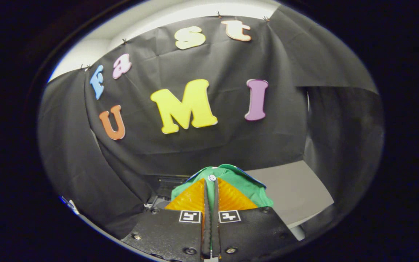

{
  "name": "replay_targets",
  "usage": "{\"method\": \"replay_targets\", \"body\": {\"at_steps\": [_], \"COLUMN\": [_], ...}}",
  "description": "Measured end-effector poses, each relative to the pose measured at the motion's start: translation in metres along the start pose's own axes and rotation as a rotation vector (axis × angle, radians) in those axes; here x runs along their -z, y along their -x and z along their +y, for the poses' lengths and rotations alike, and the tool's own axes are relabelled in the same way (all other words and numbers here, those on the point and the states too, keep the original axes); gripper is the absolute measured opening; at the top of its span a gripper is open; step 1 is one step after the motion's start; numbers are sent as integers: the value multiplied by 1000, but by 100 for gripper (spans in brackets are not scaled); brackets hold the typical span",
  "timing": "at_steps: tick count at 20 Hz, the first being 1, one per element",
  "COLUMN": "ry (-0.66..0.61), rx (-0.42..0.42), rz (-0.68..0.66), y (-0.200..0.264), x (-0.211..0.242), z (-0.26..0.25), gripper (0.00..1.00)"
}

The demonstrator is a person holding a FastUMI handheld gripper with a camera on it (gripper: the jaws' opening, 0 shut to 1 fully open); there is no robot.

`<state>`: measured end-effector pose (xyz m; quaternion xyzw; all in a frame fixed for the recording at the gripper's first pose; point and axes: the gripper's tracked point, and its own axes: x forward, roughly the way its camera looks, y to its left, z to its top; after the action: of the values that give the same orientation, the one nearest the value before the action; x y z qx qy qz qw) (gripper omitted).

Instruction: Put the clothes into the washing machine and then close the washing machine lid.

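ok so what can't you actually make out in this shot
- Green garment, gripper view: the shut gripper and its orange fingers cover its lower part, so its full shape is unclear.
- Dark object behind the garment: too dark and mostly hidden to identify.
- White surface beyond the jaws: the black cloth hides its far end.
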<state>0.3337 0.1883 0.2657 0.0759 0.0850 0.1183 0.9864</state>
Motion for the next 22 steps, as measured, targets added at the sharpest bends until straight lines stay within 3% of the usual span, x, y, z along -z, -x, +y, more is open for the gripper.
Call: {"method": "replay_targets", "body": {"at_steps": [5,11,17,22], "ry": [32,56,74,95], "rx": [-87,-170,-229,-229], "rz": [-36,10,114,240], "y": [-3,-39,-99,-151], "x": [-18,-3,44,106], "z": [65,124,173,194], "gripper": [5,5,5,5]}}
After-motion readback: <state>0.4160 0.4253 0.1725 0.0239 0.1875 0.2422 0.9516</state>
